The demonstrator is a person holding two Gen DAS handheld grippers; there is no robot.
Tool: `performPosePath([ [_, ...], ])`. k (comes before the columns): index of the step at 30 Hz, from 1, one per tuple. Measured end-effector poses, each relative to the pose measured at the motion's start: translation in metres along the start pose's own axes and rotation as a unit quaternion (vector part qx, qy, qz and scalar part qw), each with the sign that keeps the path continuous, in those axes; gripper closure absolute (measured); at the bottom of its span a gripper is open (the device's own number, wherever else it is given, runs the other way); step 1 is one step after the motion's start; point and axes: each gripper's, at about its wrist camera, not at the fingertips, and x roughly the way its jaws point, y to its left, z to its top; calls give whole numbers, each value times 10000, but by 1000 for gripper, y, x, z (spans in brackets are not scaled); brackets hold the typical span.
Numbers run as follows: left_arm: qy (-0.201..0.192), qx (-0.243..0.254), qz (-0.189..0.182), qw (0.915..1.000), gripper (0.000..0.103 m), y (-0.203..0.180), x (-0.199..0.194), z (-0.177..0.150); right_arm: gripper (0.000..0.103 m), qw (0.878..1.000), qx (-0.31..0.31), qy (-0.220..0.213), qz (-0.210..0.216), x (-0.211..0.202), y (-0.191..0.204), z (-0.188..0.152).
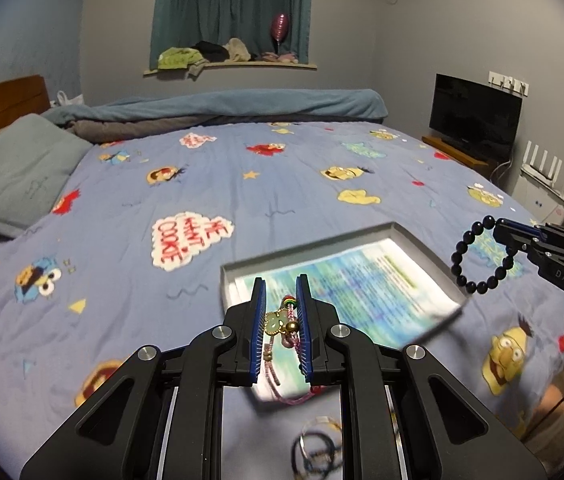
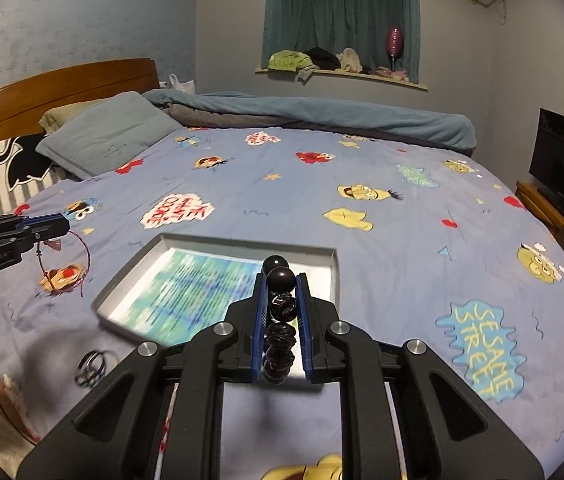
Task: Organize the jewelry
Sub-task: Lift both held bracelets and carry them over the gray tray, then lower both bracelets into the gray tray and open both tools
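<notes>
Left gripper [image 1: 281,280] and right gripper [image 2: 281,276], fingers nearly closed, raised.

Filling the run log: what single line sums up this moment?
left tongs: shut on pink cord charm bracelet | right tongs: shut on black round-bead bracelet | shallow grey tray: no jewelry seen inside

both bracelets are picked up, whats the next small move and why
Probably carry both over the open tray and lower them in. The left gripper is shut on the pink cord bracelet, the right gripper on the black bead bracelet; both hang above the bedspread, and the tray holds only a printed sheet.
</notes>
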Motion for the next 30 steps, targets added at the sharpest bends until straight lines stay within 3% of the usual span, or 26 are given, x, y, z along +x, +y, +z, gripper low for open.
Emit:
performPosePath([
  [8, 290, -78, 132, 9995, 87, 9, 66, 18, 89, 9994, 287, 175, -70, 54, -16, 17],
  [17, 647, -420, -227, 9968, 87, 15, 132, 30, 89, 9976, 440, 495, 201, 109, -15, 13],
  [23, 981, -425, 65, 9943, 87, 21, 163, 19, 89, 9961, 502, 712, 168, 134, -22, 9],
  [30, 1231, -460, 466, 9902, 87, 44, 170, 3, 89, 9925, 446, 1132, -70, 158, -29, 0],
])
